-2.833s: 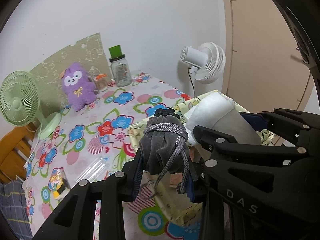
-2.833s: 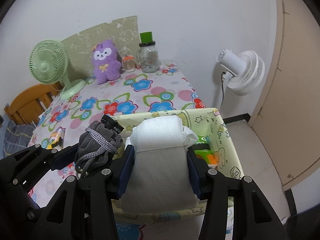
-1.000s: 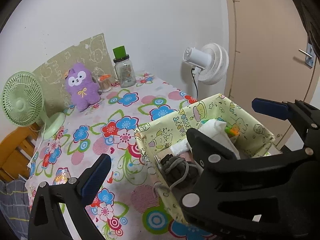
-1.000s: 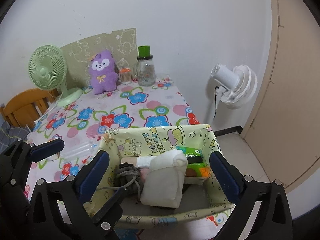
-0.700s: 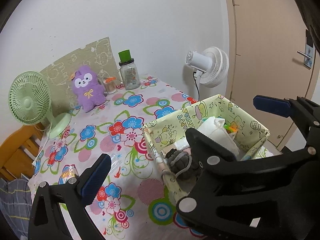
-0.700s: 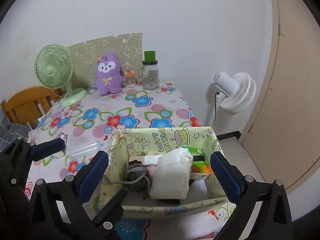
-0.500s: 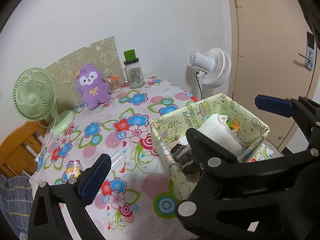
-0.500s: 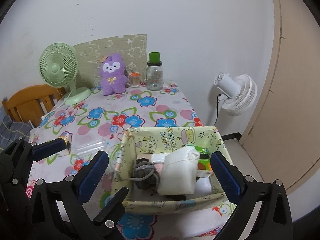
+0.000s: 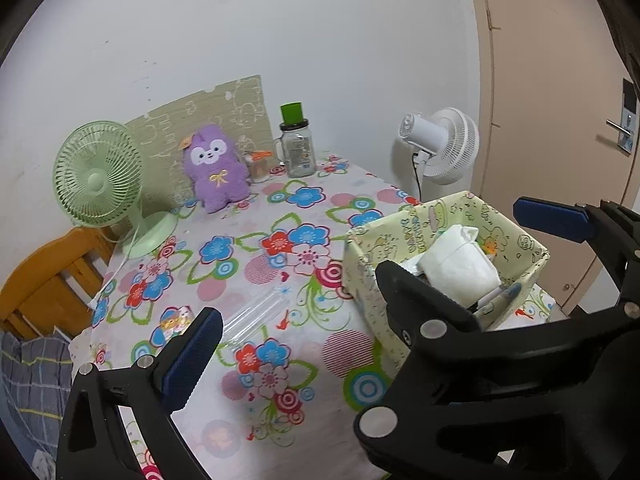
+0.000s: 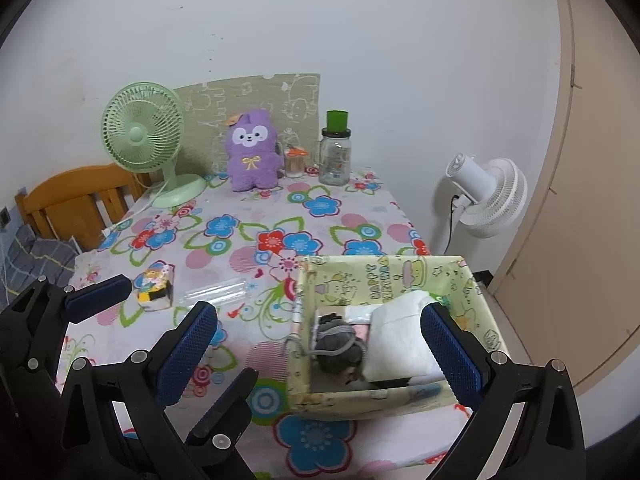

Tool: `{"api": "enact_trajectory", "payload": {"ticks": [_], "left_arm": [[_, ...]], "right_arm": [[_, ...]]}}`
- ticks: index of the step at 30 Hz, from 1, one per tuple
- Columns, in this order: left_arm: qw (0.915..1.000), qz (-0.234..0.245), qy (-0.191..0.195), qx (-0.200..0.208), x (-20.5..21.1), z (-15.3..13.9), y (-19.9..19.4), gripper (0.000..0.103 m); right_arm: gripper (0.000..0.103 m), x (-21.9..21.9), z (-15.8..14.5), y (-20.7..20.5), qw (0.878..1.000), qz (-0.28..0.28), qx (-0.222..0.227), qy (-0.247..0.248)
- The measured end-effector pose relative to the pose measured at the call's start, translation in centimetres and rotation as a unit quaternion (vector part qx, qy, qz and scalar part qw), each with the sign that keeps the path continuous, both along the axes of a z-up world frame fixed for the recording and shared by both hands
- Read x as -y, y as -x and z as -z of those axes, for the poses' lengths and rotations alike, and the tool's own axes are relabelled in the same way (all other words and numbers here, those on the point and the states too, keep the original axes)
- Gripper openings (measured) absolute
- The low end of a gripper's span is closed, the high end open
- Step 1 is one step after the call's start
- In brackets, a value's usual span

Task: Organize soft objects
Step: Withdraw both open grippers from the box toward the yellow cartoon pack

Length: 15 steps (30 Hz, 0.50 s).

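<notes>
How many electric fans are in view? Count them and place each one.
2. The pale green desk fan stands at the table's back left, beside the purple plush toy. The white fan stands off the table's right edge, by the wall.

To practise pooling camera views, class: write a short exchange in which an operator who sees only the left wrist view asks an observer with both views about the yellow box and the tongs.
Operator: Part of the yellow box is blocked in my view. Is anything beside the white bundle?
Observer: Yes, a grey drawstring pouch lies in the box, against the bundle's left side.
Operator: Are the right tongs holding anything?
Observer: No, they are open and empty, on the near side of the box.
</notes>
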<state>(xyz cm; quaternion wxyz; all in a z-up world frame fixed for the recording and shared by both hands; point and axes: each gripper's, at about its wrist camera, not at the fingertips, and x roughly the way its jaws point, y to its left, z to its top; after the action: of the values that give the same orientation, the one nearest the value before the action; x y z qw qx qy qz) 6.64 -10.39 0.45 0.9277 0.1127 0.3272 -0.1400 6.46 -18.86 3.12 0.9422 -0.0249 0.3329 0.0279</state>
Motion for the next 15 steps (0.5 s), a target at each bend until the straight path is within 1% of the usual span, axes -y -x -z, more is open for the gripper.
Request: {"api": "enact_trajectory", "payload": {"ticks": [7, 15], "left_arm": [[0.9999, -0.011, 0.002, 0.0, -1.9, -0.3, 0.3, 0.102], [0.9996, -0.027, 0.007, 0.003, -4.2, -0.6, 0.5, 0.102]], "right_arm": [[0.103, -2.0, -0.4, 0.2, 1.0, -0.01, 0.003, -0.001], [0.103, -4.1, -1.0, -0.1, 0.999, -0.035, 0.006, -0.006]]}}
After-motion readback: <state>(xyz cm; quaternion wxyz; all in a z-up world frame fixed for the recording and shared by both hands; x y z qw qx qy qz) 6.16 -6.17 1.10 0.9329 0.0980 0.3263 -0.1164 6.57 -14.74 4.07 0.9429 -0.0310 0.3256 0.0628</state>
